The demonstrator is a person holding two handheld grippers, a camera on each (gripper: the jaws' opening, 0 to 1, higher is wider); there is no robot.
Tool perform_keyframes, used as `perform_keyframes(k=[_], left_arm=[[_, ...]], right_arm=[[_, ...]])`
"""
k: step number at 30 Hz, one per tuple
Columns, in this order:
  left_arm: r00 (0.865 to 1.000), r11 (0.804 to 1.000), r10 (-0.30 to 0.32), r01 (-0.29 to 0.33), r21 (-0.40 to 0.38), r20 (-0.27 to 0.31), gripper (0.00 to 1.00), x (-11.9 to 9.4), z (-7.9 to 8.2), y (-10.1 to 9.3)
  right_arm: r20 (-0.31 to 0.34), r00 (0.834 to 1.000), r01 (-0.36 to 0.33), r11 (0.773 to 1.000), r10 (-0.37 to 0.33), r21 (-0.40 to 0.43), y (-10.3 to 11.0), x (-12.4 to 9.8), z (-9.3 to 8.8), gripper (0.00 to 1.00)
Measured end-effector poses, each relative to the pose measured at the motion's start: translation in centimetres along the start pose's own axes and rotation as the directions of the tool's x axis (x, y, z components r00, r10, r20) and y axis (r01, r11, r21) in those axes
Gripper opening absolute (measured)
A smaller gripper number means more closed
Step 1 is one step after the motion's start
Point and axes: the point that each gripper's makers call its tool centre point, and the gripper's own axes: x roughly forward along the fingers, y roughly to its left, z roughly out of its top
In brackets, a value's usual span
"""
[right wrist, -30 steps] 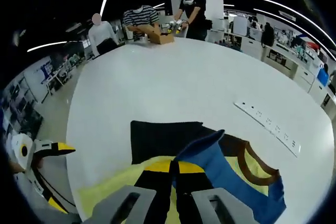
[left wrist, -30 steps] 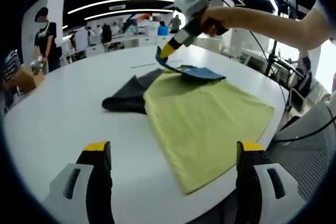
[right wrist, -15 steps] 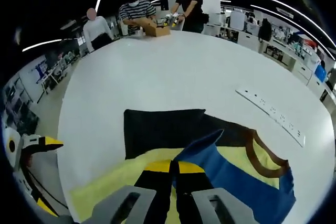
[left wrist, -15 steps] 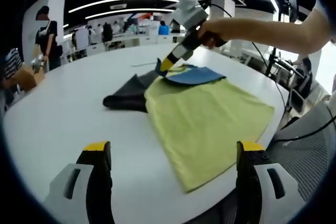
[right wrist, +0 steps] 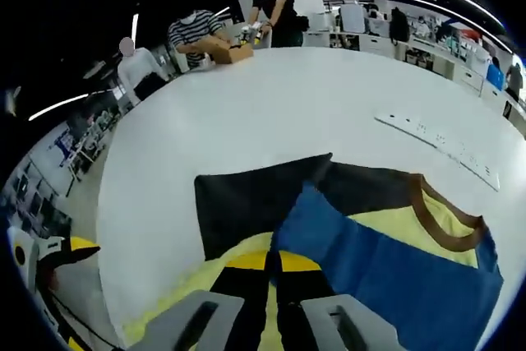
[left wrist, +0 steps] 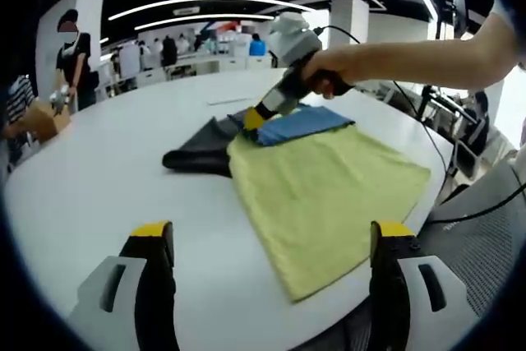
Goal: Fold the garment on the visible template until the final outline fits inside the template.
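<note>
A yellow-green shirt [left wrist: 329, 191] lies flat on the white round table [left wrist: 99, 170]. Its blue sleeve [left wrist: 300, 123] is folded over the top of the body. A black cloth panel [left wrist: 197, 150] sticks out from under the shirt's far left side. My right gripper [left wrist: 255, 117], held by a hand, is low on the cloth at the sleeve's corner. In the right gripper view my right gripper [right wrist: 271, 262] is shut on the blue sleeve [right wrist: 386, 260], with the brown collar [right wrist: 440, 219] and black panel [right wrist: 246, 199] beyond. My left gripper [left wrist: 273, 232] hovers open near the table's edge.
A white power strip [right wrist: 436, 141] lies on the table beyond the shirt. People stand at the far side around a cardboard box [right wrist: 226, 51]. A mesh chair [left wrist: 485, 219] sits past the table edge beside the shirt. My left gripper [right wrist: 49, 256] shows off the table's rim.
The right gripper has come down with the blue sleeve, from raised above the table to low on the shirt, and the sleeve now lies flatter. The left gripper has stayed put.
</note>
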Motion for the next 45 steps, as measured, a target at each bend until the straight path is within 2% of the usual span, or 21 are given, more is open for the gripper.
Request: perform_keyframes(k=[2,10,19,25,30,37,45], left_arm=[[1.000,1.000,0.001,-0.001,0.001,0.000,0.96,0.0,0.1,0.0],[1.000,1.000,0.008,-0.008,0.005,0.008,0.99,0.0,0.4,0.1],[1.000,1.000,0.018,-0.018,0.016,0.013,0.99,0.2,0.9,0.5],[1.000,0.999,0.025,-0.025,0.026,0.015,0.99,0.3,1.2,0.9],[0.999,0.999,0.033,-0.033,0.029,0.016,0.99,0.3,1.7,1.4],[0.999,0.999,0.046,-0.046,0.018,0.025,0.97,0.8,2.6,2.3],[0.998,0.999,0.051,-0.052,0.013,0.040,0.93,1.9,3.8,3.2]], right_arm=[[0.001,1.000,-0.001,1.000,0.001,0.004,0.1,-0.1,0.0,0.03],[0.048,0.998,0.029,0.998,-0.027,-0.047,-0.5,-1.2,0.8,0.39],[0.083,0.994,0.073,0.992,-0.065,-0.106,-1.8,-2.7,0.8,0.63],[0.099,0.991,0.096,0.990,-0.087,-0.099,-2.8,-4.4,0.6,0.71],[0.111,0.988,0.121,0.987,-0.110,-0.104,-3.9,-5.9,0.1,0.73],[0.126,0.984,0.143,0.985,-0.130,-0.101,-5.5,-8.1,-0.7,0.72],[0.137,0.978,0.173,0.981,-0.160,-0.092,-7.7,-10.9,-2.4,0.70]])
